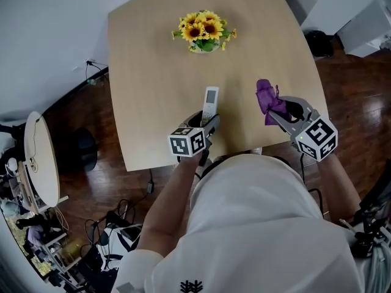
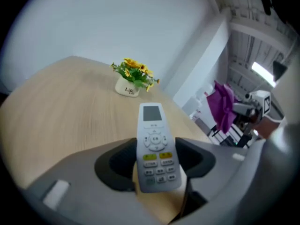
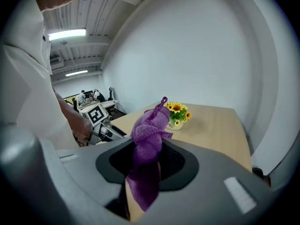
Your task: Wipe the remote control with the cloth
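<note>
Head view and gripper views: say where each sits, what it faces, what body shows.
Head view: on the head, steeply down at table; torso, forearms.
Left gripper view: rides left gripper, faces held remote; right hand.
Right gripper view: rides right gripper, faces held cloth; torso, left hand.
Both gripper views share the sunflowers.

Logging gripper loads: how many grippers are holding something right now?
2. The left gripper is shut on the remote control; the right gripper is shut on the purple cloth. Neither is hidden.

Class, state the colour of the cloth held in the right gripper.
The cloth is purple, clearest in the right gripper view.
</note>
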`<state>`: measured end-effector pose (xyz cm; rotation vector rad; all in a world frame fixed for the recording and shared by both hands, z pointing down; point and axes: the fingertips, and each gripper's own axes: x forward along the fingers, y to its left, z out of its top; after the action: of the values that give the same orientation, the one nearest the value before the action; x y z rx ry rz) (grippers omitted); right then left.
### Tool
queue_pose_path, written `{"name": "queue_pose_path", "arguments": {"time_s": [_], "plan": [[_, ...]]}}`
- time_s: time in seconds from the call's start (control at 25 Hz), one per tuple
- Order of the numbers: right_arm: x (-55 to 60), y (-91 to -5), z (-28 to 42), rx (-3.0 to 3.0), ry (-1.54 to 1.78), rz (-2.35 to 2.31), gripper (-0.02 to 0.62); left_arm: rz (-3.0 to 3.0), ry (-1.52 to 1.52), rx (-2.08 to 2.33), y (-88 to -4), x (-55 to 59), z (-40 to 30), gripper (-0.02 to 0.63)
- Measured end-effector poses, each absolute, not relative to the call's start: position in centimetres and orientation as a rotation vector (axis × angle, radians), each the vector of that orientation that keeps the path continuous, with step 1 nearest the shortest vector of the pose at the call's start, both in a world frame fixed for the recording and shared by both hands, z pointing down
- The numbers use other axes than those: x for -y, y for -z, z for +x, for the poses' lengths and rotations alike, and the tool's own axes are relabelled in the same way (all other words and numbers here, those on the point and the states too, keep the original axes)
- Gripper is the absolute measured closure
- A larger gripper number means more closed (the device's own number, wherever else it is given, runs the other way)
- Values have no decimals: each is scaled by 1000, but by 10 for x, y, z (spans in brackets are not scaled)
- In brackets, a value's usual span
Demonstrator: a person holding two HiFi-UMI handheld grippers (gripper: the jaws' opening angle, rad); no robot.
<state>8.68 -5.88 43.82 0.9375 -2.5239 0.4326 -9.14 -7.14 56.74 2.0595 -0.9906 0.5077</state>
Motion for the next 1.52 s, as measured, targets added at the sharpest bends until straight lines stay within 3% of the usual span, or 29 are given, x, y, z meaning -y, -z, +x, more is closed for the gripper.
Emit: {"name": "queue_pose_path", "arguments": {"time_s": [0.32,0.8,0.88,1.0,1.52], "plan": [[51,-447,104,2508,-462,947,471,2042,-934,1099,-619,76,-81,328],[41,-451,112,2498,-480,934,471,2010,-1141,1108,-663,69,-82,325],[40,-452,112,2497,-477,935,471,2018,-1153,1101,-665,69,-82,324],[39,-454,112,2494,-484,937,471,2045,-1145,1071,-664,69,-79,256],[37,-453,106,2533,-486,910,471,2117,-1034,1199,-602,43,-108,253]]}}
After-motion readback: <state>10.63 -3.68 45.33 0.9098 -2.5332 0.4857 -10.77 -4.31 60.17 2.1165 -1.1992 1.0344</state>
